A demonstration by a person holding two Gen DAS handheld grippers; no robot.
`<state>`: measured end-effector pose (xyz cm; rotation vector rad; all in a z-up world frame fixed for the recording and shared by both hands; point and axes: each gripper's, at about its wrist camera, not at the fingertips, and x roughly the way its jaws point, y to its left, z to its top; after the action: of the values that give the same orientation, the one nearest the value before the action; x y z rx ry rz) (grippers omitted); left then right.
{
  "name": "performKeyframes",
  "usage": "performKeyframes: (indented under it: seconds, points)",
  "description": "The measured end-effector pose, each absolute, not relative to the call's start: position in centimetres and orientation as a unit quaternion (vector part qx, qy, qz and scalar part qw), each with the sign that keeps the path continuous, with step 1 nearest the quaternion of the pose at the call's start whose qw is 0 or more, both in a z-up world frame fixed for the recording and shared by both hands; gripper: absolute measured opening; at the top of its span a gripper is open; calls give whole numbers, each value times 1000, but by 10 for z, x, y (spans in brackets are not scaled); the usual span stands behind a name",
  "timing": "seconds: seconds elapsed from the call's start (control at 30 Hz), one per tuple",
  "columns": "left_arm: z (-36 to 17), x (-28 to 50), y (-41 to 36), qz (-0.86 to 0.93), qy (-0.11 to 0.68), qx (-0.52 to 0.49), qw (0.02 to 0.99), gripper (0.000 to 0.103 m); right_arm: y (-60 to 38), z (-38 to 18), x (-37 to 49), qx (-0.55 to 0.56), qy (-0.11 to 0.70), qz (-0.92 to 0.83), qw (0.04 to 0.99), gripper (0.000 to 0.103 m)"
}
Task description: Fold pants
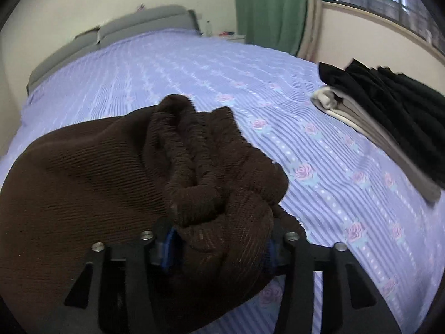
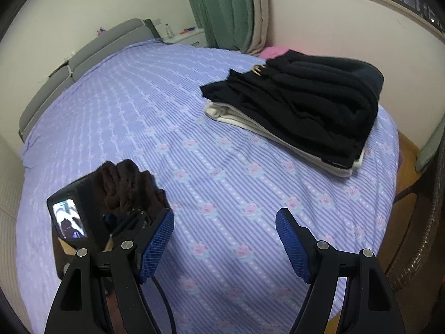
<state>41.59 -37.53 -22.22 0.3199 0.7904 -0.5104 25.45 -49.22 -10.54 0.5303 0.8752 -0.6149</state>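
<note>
My left gripper (image 1: 219, 239) is clamped on the bunched brown pants (image 1: 116, 172), held over the bed (image 1: 194, 66); they hang just left of my right gripper (image 2: 225, 239), whose fingers are spread and hold nothing.

Left gripper (image 1: 219, 246) fingers clamped, right gripper (image 2: 224, 246) fingers spread

Folded clothes stack (image 2: 300, 105), green curtain (image 2: 219, 8).

dark brown ribbed pants (image 1: 116, 172), bunched and crumpled, elastic waistband uppermost, raised above the bed
</note>
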Motion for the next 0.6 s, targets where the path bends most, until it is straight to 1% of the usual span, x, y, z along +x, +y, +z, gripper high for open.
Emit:
performKeyframes:
  seconds: [0.03, 0.07, 0.1, 0.13, 0.17, 0.2, 0.27, 0.37, 0.53, 0.6]
  points:
    - [-222, 413, -376, -245, 374, 160, 880, 53, -493, -106, 254, 251, 412, -290, 826, 76]
    - [-220, 412, -374, -250, 369, 163, 880, 63, -494, -107, 254, 251, 413, -290, 826, 76]
    - [-217, 411, -374, -257, 365, 162, 880, 70, -494, -107, 255, 252, 413, -290, 826, 76]
    - [-212, 408, -374, -263, 362, 163, 879, 83, -494, -106, 255, 253, 412, -290, 826, 76]
    - [-207, 405, -373, -264, 359, 167, 879, 93, -494, -106, 256, 253, 411, -289, 827, 76]
    - [-201, 401, -370, -264, 354, 168, 881, 95, -494, -105, 257, 253, 409, -288, 828, 76]
    - [-192, 398, -366, -263, 356, 162, 882, 96, -493, -102, 259, 253, 407, -287, 829, 76]
    - [-178, 397, -349, -258, 381, 139, 877, 99, -491, -94, 261, 256, 400, -285, 833, 76]
    - [-149, 389, -308, -242, 410, 121, 871, 99, -483, -77, 270, 255, 390, -273, 842, 76]
    - [-136, 382, -288, -235, 405, 118, 876, 99, -478, -69, 275, 257, 382, -262, 848, 76]
